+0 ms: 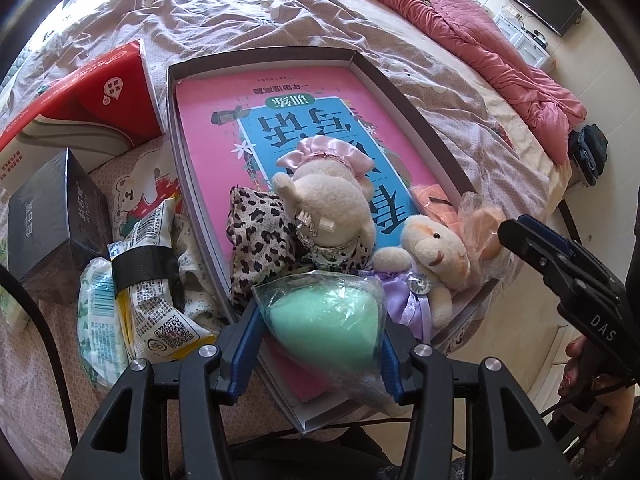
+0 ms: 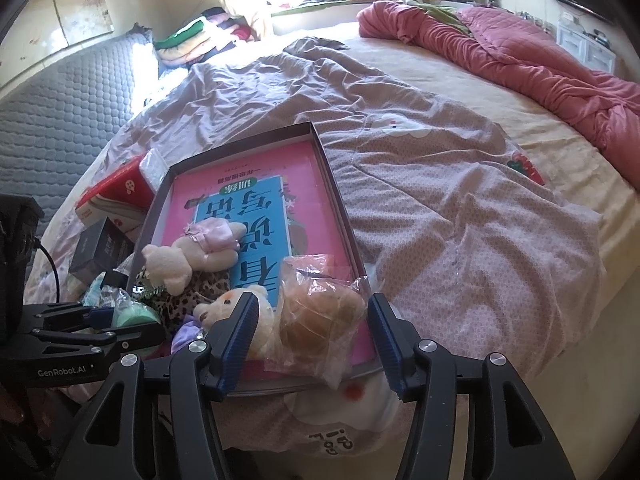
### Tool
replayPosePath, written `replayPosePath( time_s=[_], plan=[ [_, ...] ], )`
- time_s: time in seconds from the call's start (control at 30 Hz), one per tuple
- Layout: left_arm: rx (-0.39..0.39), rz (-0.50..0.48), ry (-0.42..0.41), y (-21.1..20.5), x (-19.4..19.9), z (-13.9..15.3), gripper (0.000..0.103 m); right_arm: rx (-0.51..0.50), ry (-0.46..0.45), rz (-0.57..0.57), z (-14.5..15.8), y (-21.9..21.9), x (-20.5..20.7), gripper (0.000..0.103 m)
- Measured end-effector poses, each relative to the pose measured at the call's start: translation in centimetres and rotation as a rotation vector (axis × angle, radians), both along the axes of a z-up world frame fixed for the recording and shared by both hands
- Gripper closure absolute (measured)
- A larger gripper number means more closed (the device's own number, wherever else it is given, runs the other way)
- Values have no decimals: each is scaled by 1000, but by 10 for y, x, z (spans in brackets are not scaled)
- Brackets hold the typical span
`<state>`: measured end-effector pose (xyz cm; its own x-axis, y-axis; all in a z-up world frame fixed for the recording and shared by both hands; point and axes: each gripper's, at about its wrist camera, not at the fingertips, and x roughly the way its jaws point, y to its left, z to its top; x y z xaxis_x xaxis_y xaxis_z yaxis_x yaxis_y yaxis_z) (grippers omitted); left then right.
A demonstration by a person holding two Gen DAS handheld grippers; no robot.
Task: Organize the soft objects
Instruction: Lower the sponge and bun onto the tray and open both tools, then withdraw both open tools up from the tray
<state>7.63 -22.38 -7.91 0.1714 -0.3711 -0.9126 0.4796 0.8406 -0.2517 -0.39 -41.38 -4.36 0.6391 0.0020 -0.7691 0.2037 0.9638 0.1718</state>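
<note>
Green sponge [image 1: 324,320] (bagged) between left gripper [image 1: 318,312] fingers

Two teddy bears [image 1: 332,200] [image 1: 432,252], one green sponge [image 1: 324,316], one leopard pouch [image 1: 256,232], one bagged bun [image 2: 320,320], one pink book [image 1: 224,120], three boxes [image 1: 96,96] [image 1: 52,220] [image 1: 400,92].

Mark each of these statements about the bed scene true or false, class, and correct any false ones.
1. The left gripper is shut on the green sponge in its clear bag. True.
2. The right gripper grips the purple-dressed bear. False: it is open, with the bagged orange sponge between its fingers but not clamped.
3. A pink book lies inside the shallow box. True.
4. The pink-skirted bear lies outside the box, on the bedsheet. False: it lies in the box, on the book.
5. A red tissue pack sits outside the box. True.
</note>
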Motion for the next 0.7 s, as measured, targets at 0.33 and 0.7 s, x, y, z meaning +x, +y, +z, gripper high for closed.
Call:
replayPosePath(
  time_s=[0.33, 0.7],
  plan=[
    [-2, -12, -12, 0, -8, 5, 44, 21, -33, -3, 10, 1, -5, 44],
    [12, -33, -43, -1, -14, 13, 34, 32, -53, -10, 17, 0, -9, 43]
  ],
)
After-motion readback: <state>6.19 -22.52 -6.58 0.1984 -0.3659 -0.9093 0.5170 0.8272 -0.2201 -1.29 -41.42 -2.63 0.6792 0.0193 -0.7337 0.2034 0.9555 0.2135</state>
